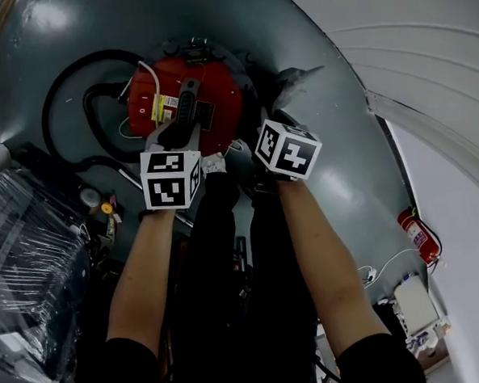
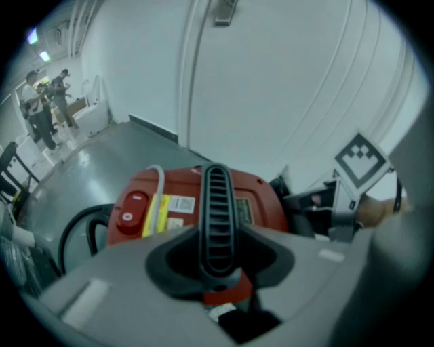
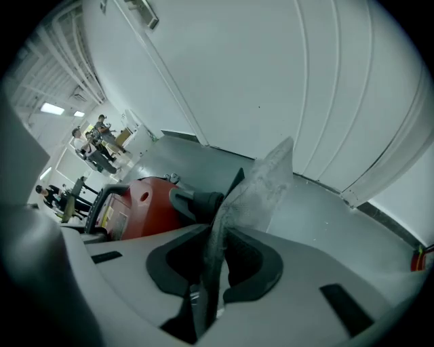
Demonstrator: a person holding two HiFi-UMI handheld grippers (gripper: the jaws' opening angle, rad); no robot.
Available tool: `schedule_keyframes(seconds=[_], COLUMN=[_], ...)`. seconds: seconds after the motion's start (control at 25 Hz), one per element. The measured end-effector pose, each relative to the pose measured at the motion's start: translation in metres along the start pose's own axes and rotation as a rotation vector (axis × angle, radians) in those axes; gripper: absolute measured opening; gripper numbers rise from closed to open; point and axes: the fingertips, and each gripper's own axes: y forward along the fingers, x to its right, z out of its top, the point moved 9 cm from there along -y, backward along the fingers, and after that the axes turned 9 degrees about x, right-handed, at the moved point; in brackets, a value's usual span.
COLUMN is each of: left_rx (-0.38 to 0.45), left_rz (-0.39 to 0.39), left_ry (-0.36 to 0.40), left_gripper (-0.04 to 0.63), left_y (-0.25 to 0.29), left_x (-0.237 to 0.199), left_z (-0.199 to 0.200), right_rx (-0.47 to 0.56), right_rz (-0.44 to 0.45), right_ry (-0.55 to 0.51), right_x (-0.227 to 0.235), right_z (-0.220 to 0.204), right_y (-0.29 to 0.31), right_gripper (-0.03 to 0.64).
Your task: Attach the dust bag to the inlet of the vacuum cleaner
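Note:
A red vacuum cleaner (image 1: 217, 91) stands on the grey floor, its black ribbed handle (image 2: 217, 210) running over the top. My left gripper (image 2: 220, 271) is shut on that handle, which fills the gap between the jaws. To the vacuum's right, a grey dust bag (image 3: 261, 186) stands up from my right gripper (image 3: 209, 288). The bag's thin lower edge runs between the jaws with dark gaps at its sides, so the gripper is open. A black spout (image 3: 195, 201) juts from the vacuum's side (image 3: 146, 203), just left of the bag. In the head view the bag (image 1: 293, 82) lies beyond the right gripper (image 1: 258, 129).
A black hose (image 1: 56, 101) loops on the floor left of the vacuum. A plastic-wrapped bundle (image 1: 25, 264) and small tools sit at the left. White curved wall panels (image 1: 426, 70) rise on the right, with a red fire extinguisher (image 1: 418, 234). People stand far off (image 2: 44, 101).

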Motion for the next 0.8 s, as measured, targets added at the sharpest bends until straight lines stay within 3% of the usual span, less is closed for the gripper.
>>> schedule_keyframes(seconds=[0.16, 0.28, 0.64, 0.72, 0.8], left_rx=[0.003, 0.005, 0.000, 0.002, 0.007], left_rz=[0.000, 0.002, 0.008, 0.012, 0.013], left_ry=[0.000, 0.001, -0.001, 0.000, 0.002], left_gripper=[0.127, 0.127, 0.127, 0.127, 0.127], left_y=[0.000, 0.000, 0.000, 0.001, 0.001], left_x=[0.000, 0.000, 0.000, 0.000, 0.000], left_z=[0.001, 0.000, 0.000, 0.000, 0.000], right_rx=[0.008, -0.005, -0.052, -0.064, -0.070], right_rz=[-0.086, -0.078, 0.067, 0.114, 0.165], right_ry=[-0.025, -0.079, -0.641, -0.615, -0.451], right_x=[0.000, 0.001, -0.012, -0.008, -0.002], right_z=[-0.003, -0.004, -0.007, -0.006, -0.003], right_y=[-0.006, -0.006, -0.005, -0.004, -0.002], right_gripper=[0.025, 0.018, 0.017, 0.017, 0.017])
